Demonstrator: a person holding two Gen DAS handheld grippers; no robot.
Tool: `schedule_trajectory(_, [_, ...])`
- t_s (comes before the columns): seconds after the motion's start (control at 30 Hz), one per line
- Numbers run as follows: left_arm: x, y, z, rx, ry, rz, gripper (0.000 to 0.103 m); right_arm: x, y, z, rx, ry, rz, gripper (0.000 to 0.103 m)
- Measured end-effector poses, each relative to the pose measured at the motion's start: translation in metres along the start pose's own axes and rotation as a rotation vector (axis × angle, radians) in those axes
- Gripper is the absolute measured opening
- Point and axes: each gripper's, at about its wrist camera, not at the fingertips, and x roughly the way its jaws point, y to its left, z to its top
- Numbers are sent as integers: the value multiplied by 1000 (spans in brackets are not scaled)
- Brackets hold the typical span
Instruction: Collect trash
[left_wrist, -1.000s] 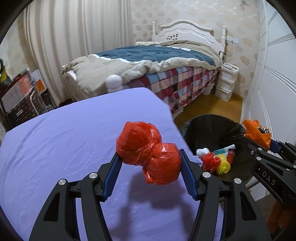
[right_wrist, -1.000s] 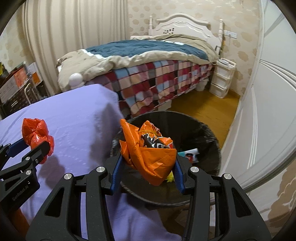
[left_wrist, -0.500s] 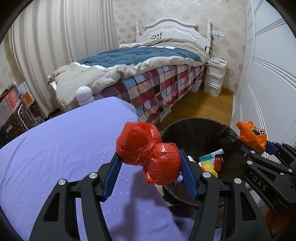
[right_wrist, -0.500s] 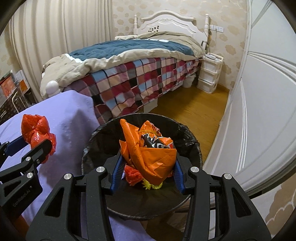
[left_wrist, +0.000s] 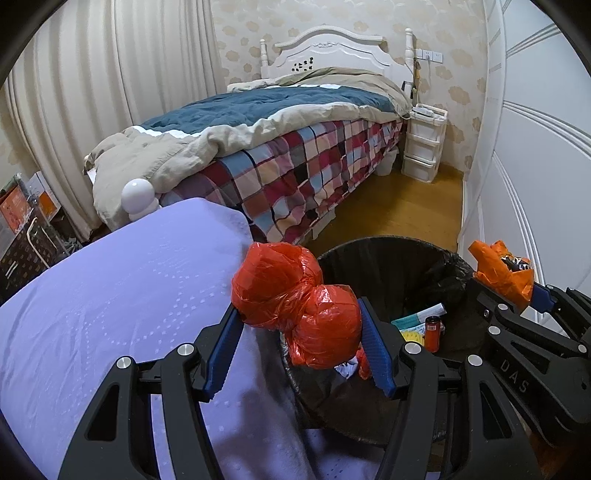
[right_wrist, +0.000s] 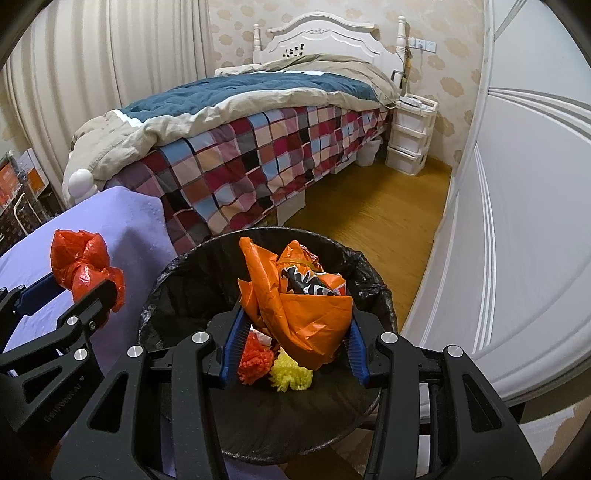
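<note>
My left gripper (left_wrist: 301, 332) is shut on a crumpled red plastic bag (left_wrist: 295, 299) and holds it above the left rim of the black-lined trash bin (left_wrist: 384, 251); the bag also shows in the right wrist view (right_wrist: 83, 262). My right gripper (right_wrist: 293, 328) is shut on a crumpled orange wrapper (right_wrist: 299, 295) and holds it over the open bin (right_wrist: 184, 280); the wrapper also shows in the left wrist view (left_wrist: 502, 269). The bin holds red and yellow pom-poms (right_wrist: 273, 362), a small red bottle (left_wrist: 432, 328) and paper.
A purple-covered table (left_wrist: 110, 295) lies left of the bin. A bed (left_wrist: 288, 147) with a plaid quilt stands behind. A white drawer unit (left_wrist: 423, 147) stands by the far wall, a white wardrobe (right_wrist: 517, 221) on the right, wooden floor between.
Both grippers have moved right, off the purple table toward the bin. The red bag now hangs over the bin's left rim and the orange wrapper sits over its middle.
</note>
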Motion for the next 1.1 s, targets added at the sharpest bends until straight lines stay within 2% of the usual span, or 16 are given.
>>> schedule_trajectory(0.4, [7, -3, 2, 2, 16, -7, 63, 12, -5, 2, 16, 21, -14, 45])
schedule_trajectory(0.57, [8, -4, 3, 5, 12, -8, 74, 12, -6, 2, 15, 19, -15, 47])
schedule_trajectory(0.63, [9, -5, 3, 4, 10, -8, 76, 12, -6, 2, 17, 18, -15, 54])
schedule_trajectory(1.1, [-1, 0, 1, 16, -8, 28, 81, 0, -8, 2, 20, -8, -44, 68])
